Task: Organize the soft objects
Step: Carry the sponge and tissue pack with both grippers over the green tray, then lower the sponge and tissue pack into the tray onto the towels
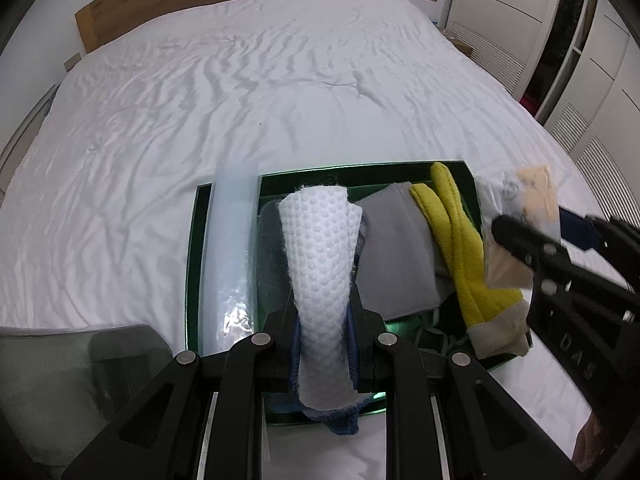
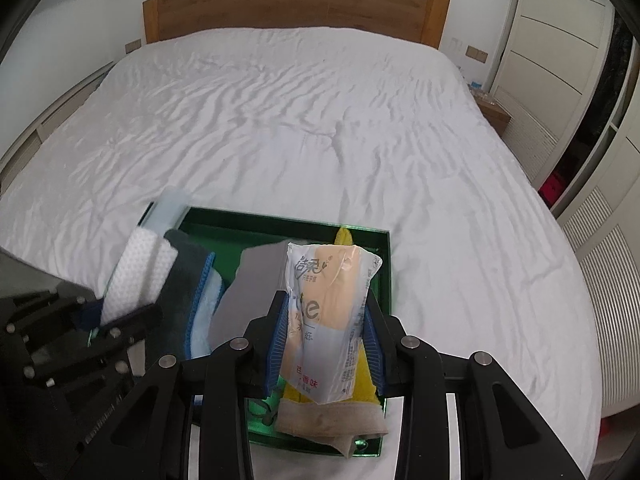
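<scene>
A green box lies on the white bed near its front edge. It holds a grey cloth, a yellow glove with a beige cuff, and a dark cloth with blue trim. My left gripper is shut on a white dimpled cloth above the box's left part. My right gripper is shut on a tissue pack above the box's right part.
The white bed sheet spreads beyond the box to a wooden headboard. A translucent lid leans at the box's left side. White wardrobes stand on the right. A grey object sits at lower left.
</scene>
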`<state>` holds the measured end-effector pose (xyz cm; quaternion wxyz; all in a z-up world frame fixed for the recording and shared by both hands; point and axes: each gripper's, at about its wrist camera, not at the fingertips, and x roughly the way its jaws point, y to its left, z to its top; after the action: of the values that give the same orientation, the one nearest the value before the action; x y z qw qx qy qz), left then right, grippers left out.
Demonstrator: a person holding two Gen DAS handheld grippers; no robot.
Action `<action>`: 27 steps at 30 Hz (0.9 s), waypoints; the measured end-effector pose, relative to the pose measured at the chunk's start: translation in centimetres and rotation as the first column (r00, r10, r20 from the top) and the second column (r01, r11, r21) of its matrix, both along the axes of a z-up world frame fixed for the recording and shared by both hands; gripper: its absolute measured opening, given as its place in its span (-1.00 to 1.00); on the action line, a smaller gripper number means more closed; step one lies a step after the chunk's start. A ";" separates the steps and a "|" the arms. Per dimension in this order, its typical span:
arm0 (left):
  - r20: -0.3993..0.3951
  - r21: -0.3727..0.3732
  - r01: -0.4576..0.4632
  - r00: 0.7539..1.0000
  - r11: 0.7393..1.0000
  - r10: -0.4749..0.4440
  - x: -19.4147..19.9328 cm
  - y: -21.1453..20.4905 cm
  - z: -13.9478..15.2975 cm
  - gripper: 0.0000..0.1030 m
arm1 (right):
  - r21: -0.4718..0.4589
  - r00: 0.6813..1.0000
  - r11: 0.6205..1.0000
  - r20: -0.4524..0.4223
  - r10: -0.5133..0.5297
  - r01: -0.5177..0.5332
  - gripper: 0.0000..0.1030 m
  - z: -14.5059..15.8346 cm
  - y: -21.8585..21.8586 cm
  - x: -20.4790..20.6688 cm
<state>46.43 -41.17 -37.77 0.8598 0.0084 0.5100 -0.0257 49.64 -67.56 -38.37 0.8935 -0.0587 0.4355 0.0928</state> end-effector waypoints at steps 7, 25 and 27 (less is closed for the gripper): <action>0.009 0.014 -0.008 1.000 1.000 0.008 0.7 0.3 -0.1 -0.70 | 0.001 1.000 1.000 -0.005 -0.002 0.002 -0.34 -0.6 0.2 0.1; -0.034 0.036 -0.019 0.999 0.999 0.021 1.5 1.0 -2.6 -0.70 | 0.002 0.998 1.000 -0.060 0.000 0.000 -0.34 -3.7 0.7 0.6; -0.039 0.038 -0.019 0.999 0.999 0.020 1.6 1.0 -2.9 -0.70 | -0.001 0.998 1.000 -0.062 0.003 -0.003 -0.34 -3.9 0.8 0.8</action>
<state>48.05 -40.17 -40.68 0.8495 0.0191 0.5271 -0.0079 50.40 -66.80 -42.26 0.8795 -0.0568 0.4628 0.0956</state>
